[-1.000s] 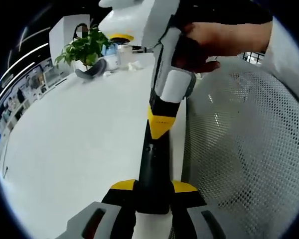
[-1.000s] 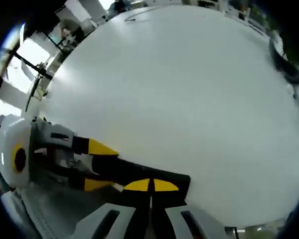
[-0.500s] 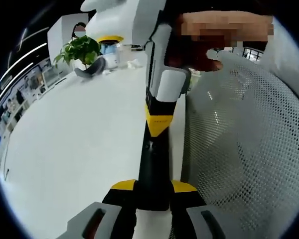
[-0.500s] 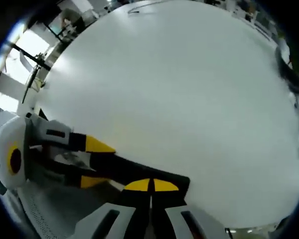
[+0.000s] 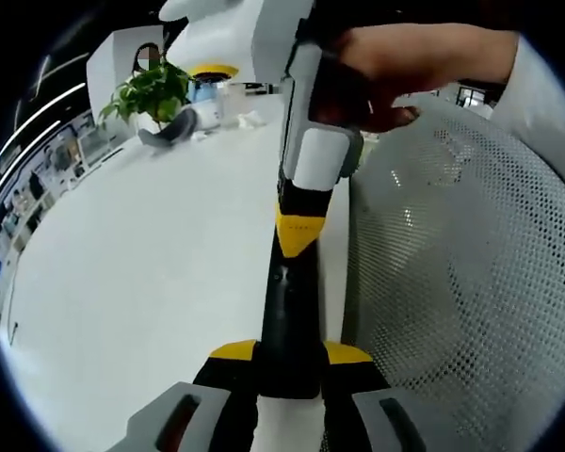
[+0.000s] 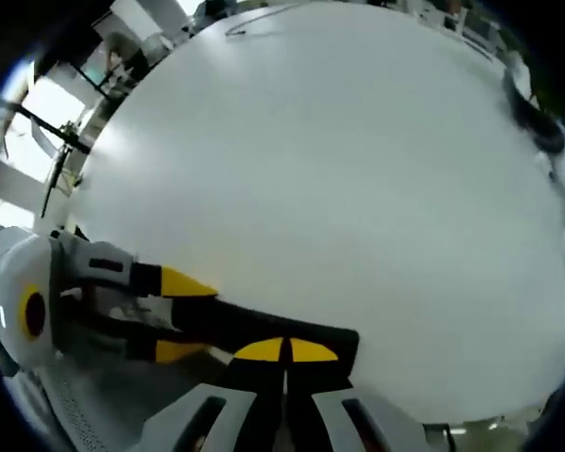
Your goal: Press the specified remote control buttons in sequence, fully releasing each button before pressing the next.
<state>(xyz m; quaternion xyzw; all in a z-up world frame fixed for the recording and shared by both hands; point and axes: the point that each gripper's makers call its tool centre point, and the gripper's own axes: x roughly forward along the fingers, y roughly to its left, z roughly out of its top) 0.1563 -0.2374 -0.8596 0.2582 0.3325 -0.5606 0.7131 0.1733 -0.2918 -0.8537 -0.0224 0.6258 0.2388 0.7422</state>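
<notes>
Black remote control (image 5: 287, 320) pinched at its near end between the yellow-tipped jaws of the left gripper (image 5: 290, 356), in the left gripper view. Points away over a white table (image 5: 141, 273), beside a white mesh chair back (image 5: 461, 282) on the right. At its far end, meets the right gripper (image 5: 297, 235), jaws pressed together, gripped from above by a hand (image 5: 414, 61). Far left, a potted plant (image 5: 155, 92).

In the right gripper view, same remote control (image 6: 264, 325) just beyond the right gripper (image 6: 284, 351), with the left gripper (image 6: 179, 315) clamping it from the left.
</notes>
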